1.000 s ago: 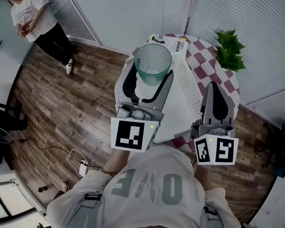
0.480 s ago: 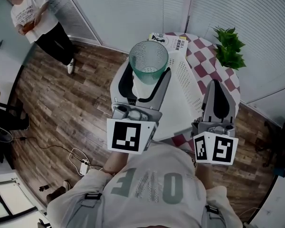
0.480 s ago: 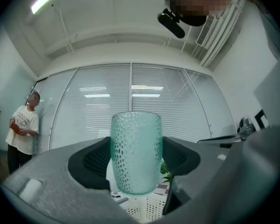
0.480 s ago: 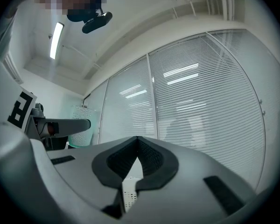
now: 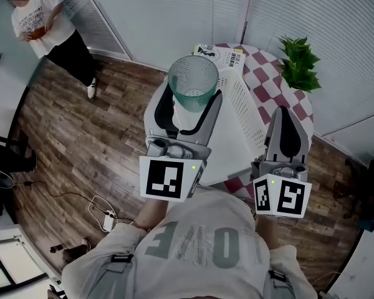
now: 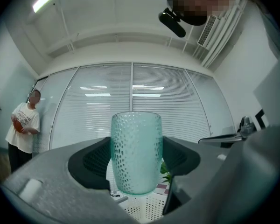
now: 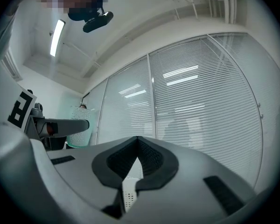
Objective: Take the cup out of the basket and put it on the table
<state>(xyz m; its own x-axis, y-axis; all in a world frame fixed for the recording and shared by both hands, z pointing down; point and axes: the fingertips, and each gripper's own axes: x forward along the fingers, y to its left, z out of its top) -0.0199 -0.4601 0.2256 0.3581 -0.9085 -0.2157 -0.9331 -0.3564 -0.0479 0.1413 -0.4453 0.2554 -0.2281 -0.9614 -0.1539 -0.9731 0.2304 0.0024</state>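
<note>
The left gripper (image 5: 195,108) is pinching the green dimpled cup (image 6: 136,150) by its sides, holding it upright and clear above the white perforated basket (image 5: 248,114). So the lift-out is looking done, and setting it down on the table (image 5: 265,73) is the part remaining. The cup is hanging in the air over the table's near edge, touching nothing but the jaws. Looking down into it, it's showing nothing inside (just its textured bottom). The basket is sitting on the checked cloth, and the part in view is showing no contents. The right gripper (image 7: 137,146) is idling beside the basket, jaws pressed together on nothing.
</note>
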